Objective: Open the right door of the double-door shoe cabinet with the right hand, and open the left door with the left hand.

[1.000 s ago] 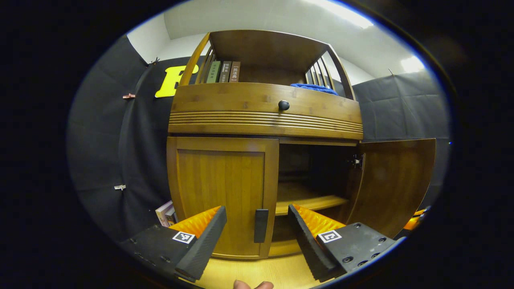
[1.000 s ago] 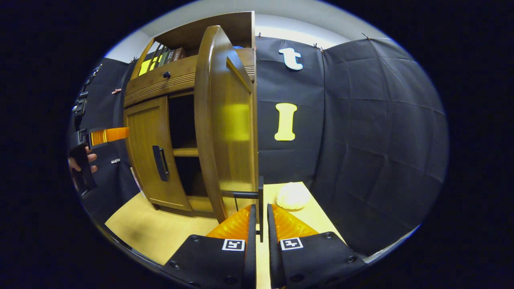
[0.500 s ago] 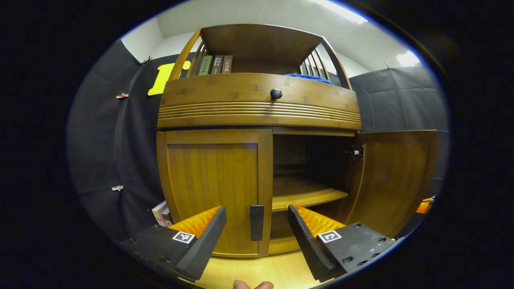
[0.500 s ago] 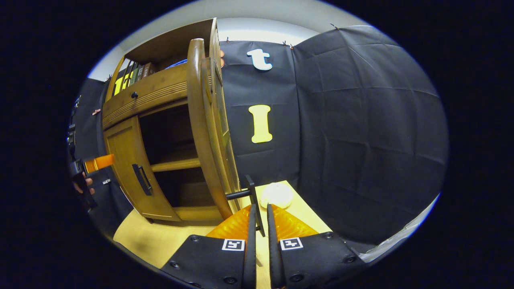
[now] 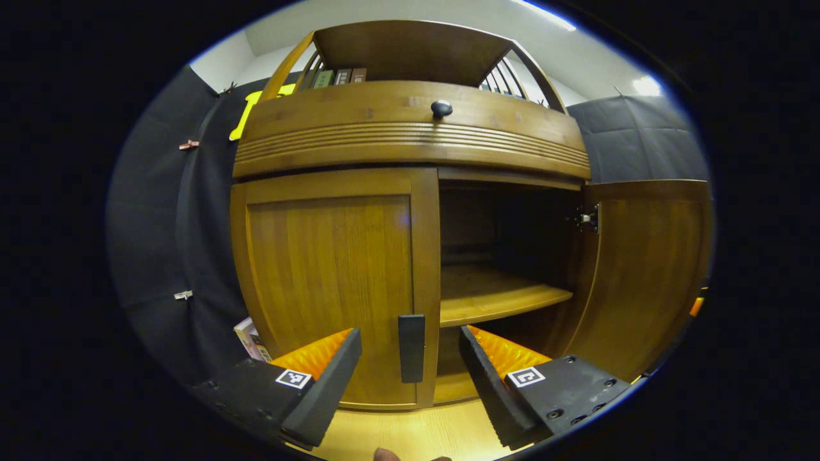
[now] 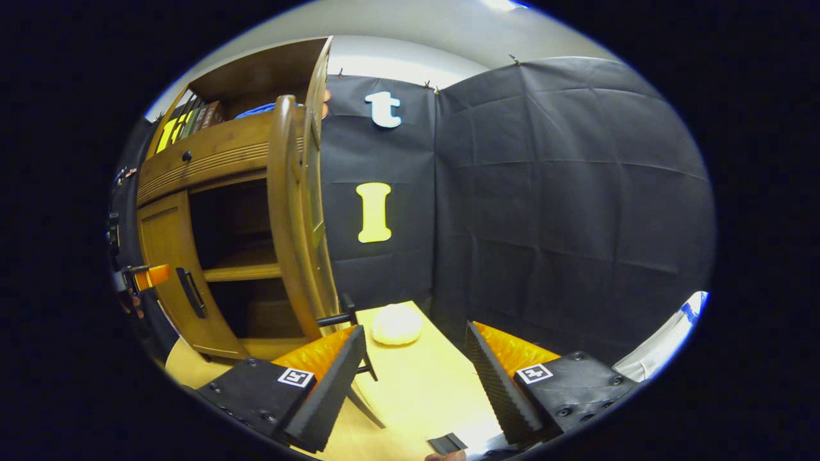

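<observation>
Right tongs [image 6: 415, 378] now spread wide and off the right door's handle [image 6: 343, 315], pinched half a second ago; right door [image 6: 291, 218] swung fully out, edge-on just beside the left finger, above the desk [image 6: 416, 397] with a pale round lump [image 6: 396, 324] near. Left tongs [image 5: 410, 378] gaping wide, closer in than a second ago, straddling the left door's handle [image 5: 411, 347] without yet touching. Left door [image 5: 333, 282] still shut, shelf [image 5: 493, 296] bared beside it: right half judged done, next a squeeze on that handle and a pull.
</observation>
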`<state>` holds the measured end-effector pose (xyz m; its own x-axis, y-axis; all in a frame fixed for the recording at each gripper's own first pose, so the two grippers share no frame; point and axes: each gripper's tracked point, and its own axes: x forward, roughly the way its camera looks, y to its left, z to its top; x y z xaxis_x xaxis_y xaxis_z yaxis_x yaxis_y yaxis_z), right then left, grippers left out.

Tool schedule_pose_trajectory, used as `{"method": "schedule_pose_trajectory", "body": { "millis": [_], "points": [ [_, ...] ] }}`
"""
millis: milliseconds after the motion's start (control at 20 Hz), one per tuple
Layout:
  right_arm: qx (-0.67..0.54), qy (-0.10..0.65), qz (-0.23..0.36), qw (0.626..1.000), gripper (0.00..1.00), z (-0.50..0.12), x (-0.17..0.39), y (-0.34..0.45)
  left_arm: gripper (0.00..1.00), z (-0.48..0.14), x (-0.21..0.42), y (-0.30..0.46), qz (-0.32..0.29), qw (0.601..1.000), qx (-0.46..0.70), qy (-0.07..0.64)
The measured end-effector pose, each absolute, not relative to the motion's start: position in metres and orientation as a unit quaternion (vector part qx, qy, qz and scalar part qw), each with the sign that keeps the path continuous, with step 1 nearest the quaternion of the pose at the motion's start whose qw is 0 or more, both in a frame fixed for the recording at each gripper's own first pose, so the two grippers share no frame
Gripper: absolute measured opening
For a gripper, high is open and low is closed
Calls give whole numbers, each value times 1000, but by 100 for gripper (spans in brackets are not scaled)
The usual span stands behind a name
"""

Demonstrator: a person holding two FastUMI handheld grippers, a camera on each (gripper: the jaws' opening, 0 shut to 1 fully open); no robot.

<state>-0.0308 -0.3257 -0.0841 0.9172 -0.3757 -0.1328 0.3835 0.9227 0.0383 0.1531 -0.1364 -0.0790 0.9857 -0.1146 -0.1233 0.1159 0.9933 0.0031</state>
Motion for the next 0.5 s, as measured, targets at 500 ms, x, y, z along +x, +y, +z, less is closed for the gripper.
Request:
{"method": "schedule_pose_trajectory", "body": {
  "millis": [500],
  "points": [
    [23, 60, -230, 971, 98, -76, -51, -354, 59, -134, 224, -148, -51, 994, 1, 95]
  ]
}}
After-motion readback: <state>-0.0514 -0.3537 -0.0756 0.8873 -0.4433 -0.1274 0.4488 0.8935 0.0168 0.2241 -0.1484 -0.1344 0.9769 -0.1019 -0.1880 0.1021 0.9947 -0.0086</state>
